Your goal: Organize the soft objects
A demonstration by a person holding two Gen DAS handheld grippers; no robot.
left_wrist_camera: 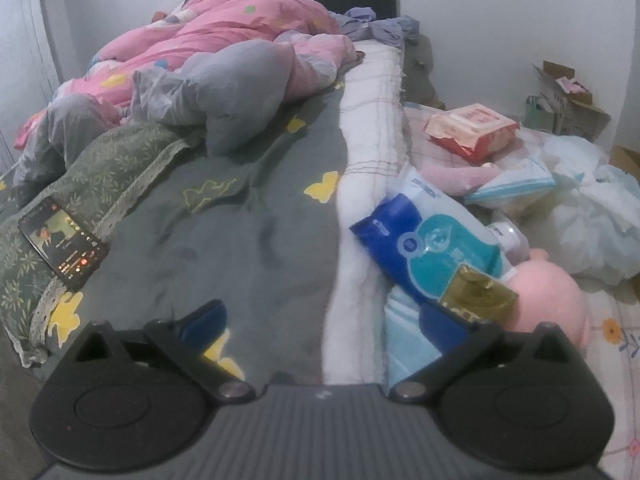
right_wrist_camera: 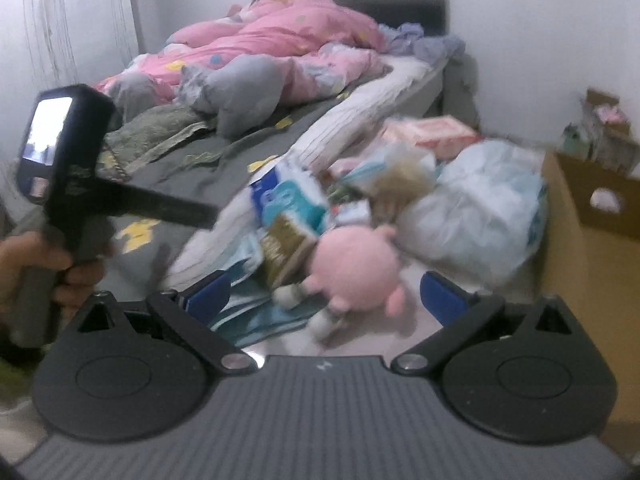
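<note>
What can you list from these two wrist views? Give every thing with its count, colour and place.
Quilt: one, pink, heaped at the head of the bed.
Pillow: one, grey, in front of the quilt.
Phone: one, black, screen lit, on the green patterned cloth at left.
Wipes pack: one, blue and teal, beside the bed.
Plush toy: one, pink, below the wipes pack.
Red pack: one, further back on the lower surface.
Plastic bag: one, whitish, right of the toy.
Cardboard box: one, brown, far right.
Left gripper: jaws open, empty.
Right gripper: jaws open, nothing gripped.
Hand: one, holding the left gripper's handle.
</note>
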